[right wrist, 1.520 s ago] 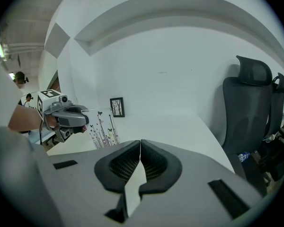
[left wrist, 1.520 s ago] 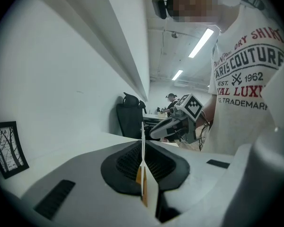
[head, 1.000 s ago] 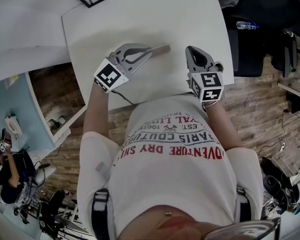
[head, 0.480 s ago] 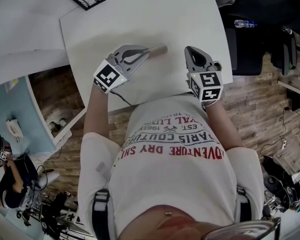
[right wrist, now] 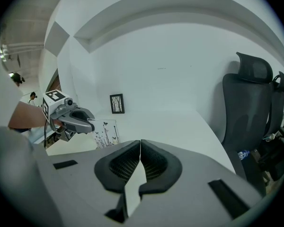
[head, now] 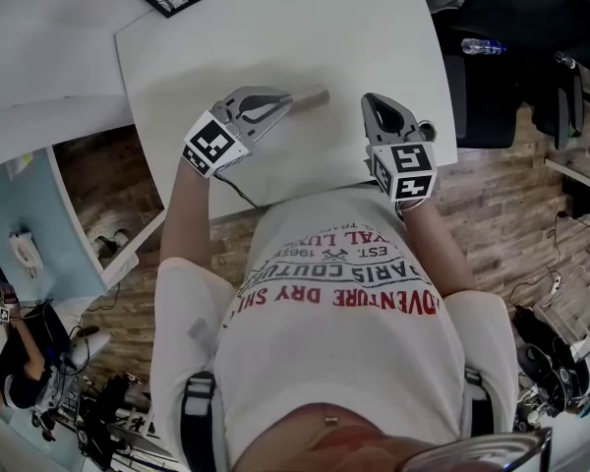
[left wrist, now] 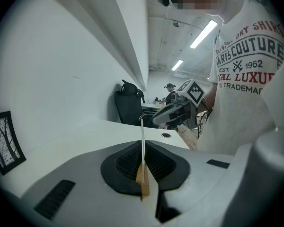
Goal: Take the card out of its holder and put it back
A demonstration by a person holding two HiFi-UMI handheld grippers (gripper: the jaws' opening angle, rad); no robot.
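In my left gripper view I'm seeing the card (left wrist: 142, 134) edge-on only — its face is pointing sideways, unreadable, and its lower end is hiding between the pads (left wrist: 128, 164) of my left gripper (left wrist: 143, 148); the tan strip (left wrist: 142, 178) there I'm failing to identify. The framed picture (left wrist: 4, 143) is running off the left border. From the head view my chest (head: 344, 303) is covering the table's (head: 275, 28) near edge.

Person's left gripper (head: 293, 103) pointing toward 2 o'clock, jaws nipped tight on the edge of the card (left wrist: 142, 141), right gripper (head: 371, 101) pointing toward 11 o'clock, jaws pressed together with nothing between them, bare forearms (head: 182, 214) stretched forward, grippers well apart
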